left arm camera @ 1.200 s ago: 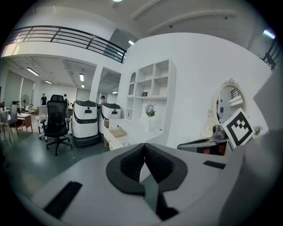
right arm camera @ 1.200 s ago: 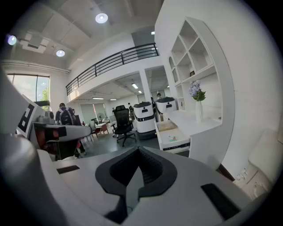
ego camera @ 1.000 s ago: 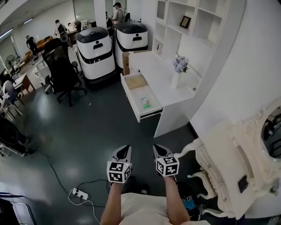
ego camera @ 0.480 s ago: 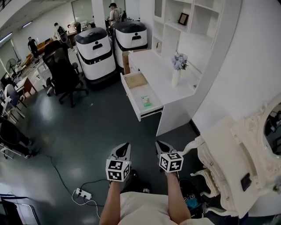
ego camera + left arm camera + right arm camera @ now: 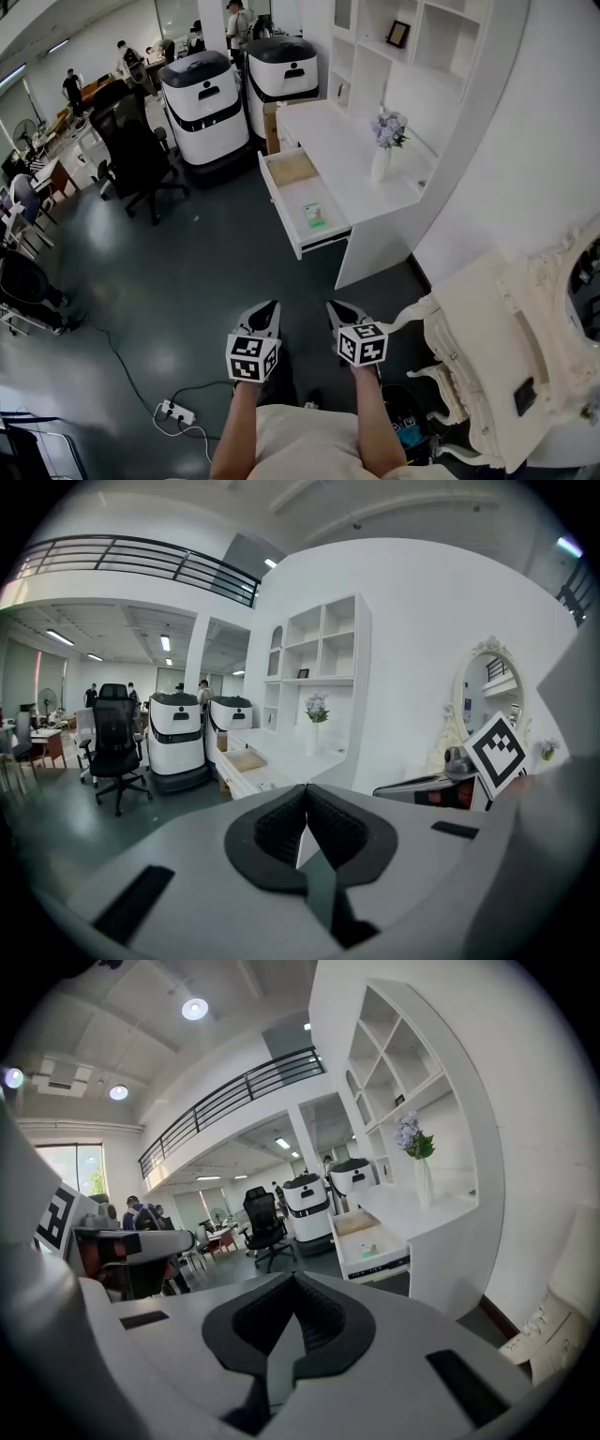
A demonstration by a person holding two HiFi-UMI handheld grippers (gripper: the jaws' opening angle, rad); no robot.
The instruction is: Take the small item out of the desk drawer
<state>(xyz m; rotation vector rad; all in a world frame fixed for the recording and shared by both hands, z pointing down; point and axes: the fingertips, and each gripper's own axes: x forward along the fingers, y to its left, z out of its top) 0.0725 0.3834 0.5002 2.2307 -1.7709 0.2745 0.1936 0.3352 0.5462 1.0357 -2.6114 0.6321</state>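
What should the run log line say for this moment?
drawer: open | small item: in drawer, untouched | left gripper: jaws shut, empty | right gripper: jaws shut, empty

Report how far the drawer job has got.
Done: the drawer stands open, with the green item lying inside. In hand: nothing; the left gripper and right gripper are both shut and empty, well short of the desk. Left: approach, open a gripper, grasp the item and lift it out.
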